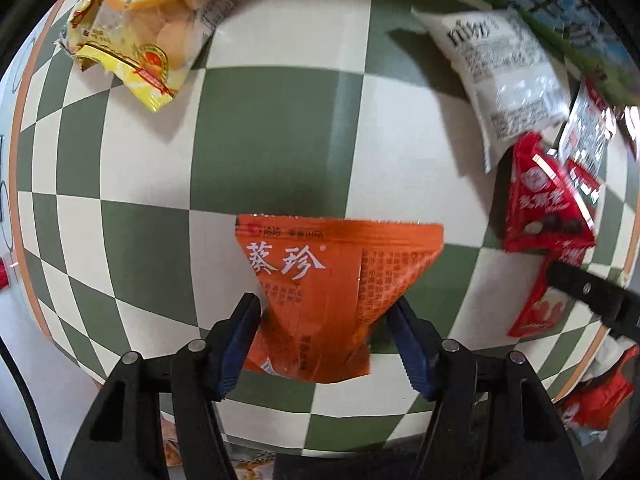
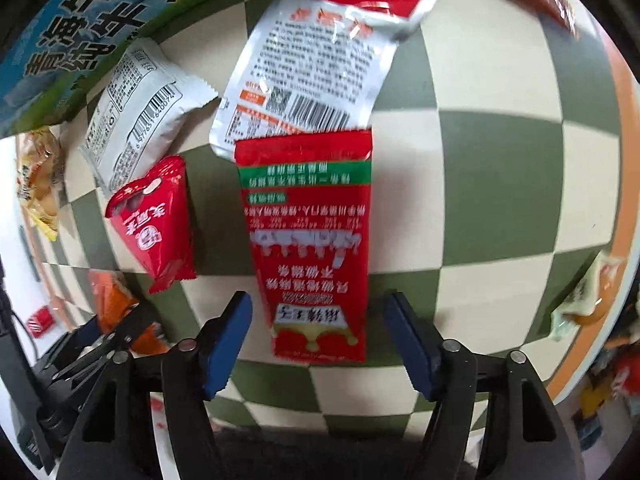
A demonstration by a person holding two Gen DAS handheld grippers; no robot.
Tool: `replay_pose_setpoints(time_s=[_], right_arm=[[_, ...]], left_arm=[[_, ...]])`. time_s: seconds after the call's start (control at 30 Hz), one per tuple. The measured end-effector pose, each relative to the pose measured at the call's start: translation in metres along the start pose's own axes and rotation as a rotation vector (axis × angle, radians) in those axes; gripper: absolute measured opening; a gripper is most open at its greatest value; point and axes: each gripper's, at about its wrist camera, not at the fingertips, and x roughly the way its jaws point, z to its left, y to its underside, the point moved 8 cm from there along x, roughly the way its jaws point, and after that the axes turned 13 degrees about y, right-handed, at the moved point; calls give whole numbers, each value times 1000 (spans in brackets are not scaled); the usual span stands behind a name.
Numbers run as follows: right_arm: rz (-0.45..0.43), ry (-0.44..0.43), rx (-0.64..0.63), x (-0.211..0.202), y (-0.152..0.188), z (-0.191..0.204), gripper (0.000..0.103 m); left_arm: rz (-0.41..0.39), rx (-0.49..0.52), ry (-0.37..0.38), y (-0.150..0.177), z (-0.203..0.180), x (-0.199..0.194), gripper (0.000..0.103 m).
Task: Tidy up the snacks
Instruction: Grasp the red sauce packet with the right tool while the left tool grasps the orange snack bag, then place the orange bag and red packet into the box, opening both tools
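In the left wrist view, my left gripper (image 1: pixel 324 308) is shut on an orange snack packet (image 1: pixel 332 292); both blue pads press its narrowed lower part. In the right wrist view, my right gripper (image 2: pixel 318 306) is open, its fingers on either side of a long red packet (image 2: pixel 308 240) lying flat on the checkered cloth (image 2: pixel 500 184), with gaps on both sides. The left gripper and orange packet (image 2: pixel 114 300) show at the lower left of that view.
A small red pouch (image 2: pixel 154 220), a white packet (image 2: pixel 136 112) and a silver-and-red packet (image 2: pixel 316 60) lie beyond the right gripper. A yellow cracker bag (image 1: pixel 136 36) lies far left. A blue-green carton (image 2: pixel 80 28) borders the back. Table edge runs along the right (image 2: pixel 624 200).
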Motion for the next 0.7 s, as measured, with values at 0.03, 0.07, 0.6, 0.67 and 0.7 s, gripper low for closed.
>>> replay_pose_setpoints(time_s=[0.03,0.07,0.6,0.67,0.7], right_arm=[[0,14,-4,2,1,2,76],[-6,22,-6,2,2,5,76],[-219,78,-13,-22,31,32,45],[-227,42,-12,-31,38,26,45],[-229,27,-14,-38,36,20,45]], left_arm=[[3,11,-11,2,1,3,64],[-6,12,-11,0,5,3,63],[-127,-6,38,7,-13,-45,49],[-155,4,73,8,-23,-64,49],[-164,7,82,9,-26,-71,49]])
